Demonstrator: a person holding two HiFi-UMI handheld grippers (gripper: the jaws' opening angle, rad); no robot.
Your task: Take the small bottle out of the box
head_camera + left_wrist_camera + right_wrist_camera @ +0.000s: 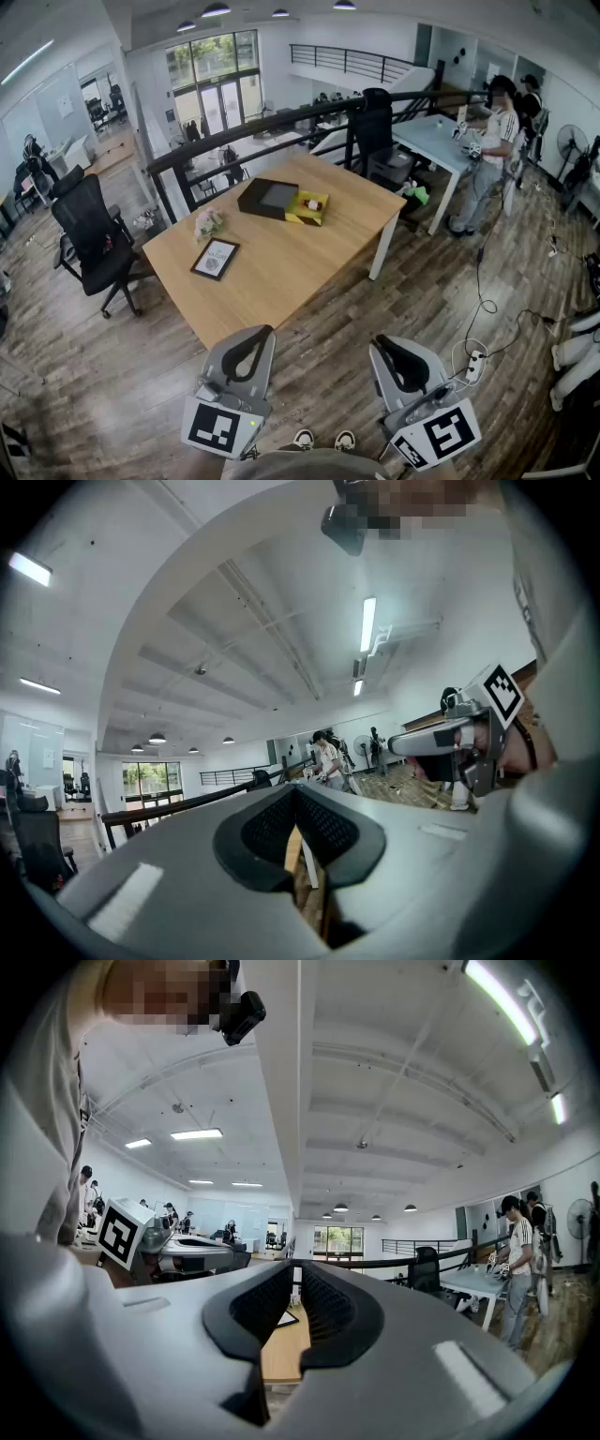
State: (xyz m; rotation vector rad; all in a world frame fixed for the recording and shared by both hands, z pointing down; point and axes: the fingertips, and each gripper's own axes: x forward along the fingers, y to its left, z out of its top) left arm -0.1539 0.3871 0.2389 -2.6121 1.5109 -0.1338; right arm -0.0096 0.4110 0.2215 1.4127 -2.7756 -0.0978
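The small bottle [310, 202] sits inside the yellow box [322, 217], which rests on the far part of the wooden table [281, 272]. (From this far off the bottle is only a pale speck, so its label and cap cannot be made out.) A black box [267, 199] lies just beside the yellow box, touching it on the left. Toward the table's left edge there is a small bunch of flowers [207, 223], with a framed picture [215, 259] nearer the camera.

Both grippers are well apart from the table, low at the near edge of the head view and pointing level toward it. The left gripper [247, 352] has its jaws pressed together, the two pads meeting at the tip with nothing between them. The right gripper [403, 364] is closed the same way and also empty.

A black office chair [94, 239] stands on the wooden floor to the left of the table. At the back right, a person [492, 155] stands at a pale blue table [431, 141].
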